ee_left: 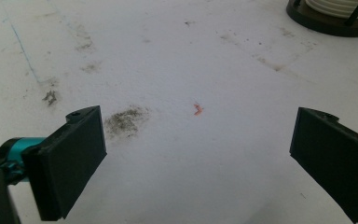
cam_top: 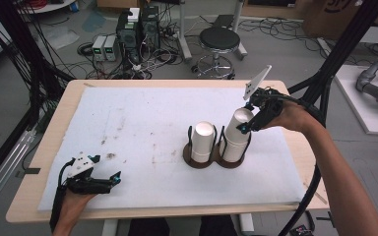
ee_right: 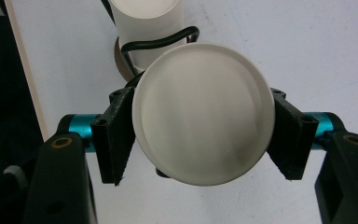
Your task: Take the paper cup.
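Note:
Two stacks of upturned white paper cups stand in a dark two-ring holder [cam_top: 197,161] right of the mat's middle. From the right, my right gripper [cam_top: 243,124] is shut on the top cup of the right stack [cam_top: 237,135]. In the right gripper view, that cup's round bottom [ee_right: 204,112] sits between the pads [ee_right: 116,135], which press on both its sides. The left stack [cam_top: 203,142] stands free; it is also the stack [ee_right: 144,18] beyond the held cup. My left gripper [cam_top: 112,181] rests low at the front left, open and empty [ee_left: 198,158], over stained mat.
A white foam mat [cam_top: 142,123] covers most of the wooden table [cam_top: 54,128]. The holder's base [ee_left: 326,25] lies far ahead of the left gripper. Past the far edge stand a stool [cam_top: 219,42] and floor electronics [cam_top: 128,39]. Dark frame posts flank the table.

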### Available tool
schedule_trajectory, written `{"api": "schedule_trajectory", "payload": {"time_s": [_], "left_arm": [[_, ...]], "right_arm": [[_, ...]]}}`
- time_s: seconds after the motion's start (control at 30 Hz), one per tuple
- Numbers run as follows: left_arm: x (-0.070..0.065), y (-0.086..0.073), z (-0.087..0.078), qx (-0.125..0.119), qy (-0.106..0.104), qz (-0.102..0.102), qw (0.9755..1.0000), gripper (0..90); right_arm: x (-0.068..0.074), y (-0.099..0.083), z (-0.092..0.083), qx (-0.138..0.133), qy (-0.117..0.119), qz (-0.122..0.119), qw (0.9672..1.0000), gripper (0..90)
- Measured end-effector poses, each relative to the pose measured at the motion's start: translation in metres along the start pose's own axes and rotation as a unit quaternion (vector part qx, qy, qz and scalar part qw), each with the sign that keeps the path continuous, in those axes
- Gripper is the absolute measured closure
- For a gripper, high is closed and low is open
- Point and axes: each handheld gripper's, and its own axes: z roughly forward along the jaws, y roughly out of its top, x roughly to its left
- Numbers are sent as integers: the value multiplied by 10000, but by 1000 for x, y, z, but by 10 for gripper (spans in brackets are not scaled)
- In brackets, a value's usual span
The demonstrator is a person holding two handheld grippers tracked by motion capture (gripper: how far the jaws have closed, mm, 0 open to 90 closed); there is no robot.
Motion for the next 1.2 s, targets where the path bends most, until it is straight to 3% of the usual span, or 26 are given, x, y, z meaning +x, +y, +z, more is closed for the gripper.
{"api": "schedule_trajectory", "payload": {"time_s": [1.2], "left_arm": [[0, 0, 1, 34, -18, 12, 10000, 33]], "right_arm": [[5, 16, -30, -156, -150, -87, 9997, 343]]}}
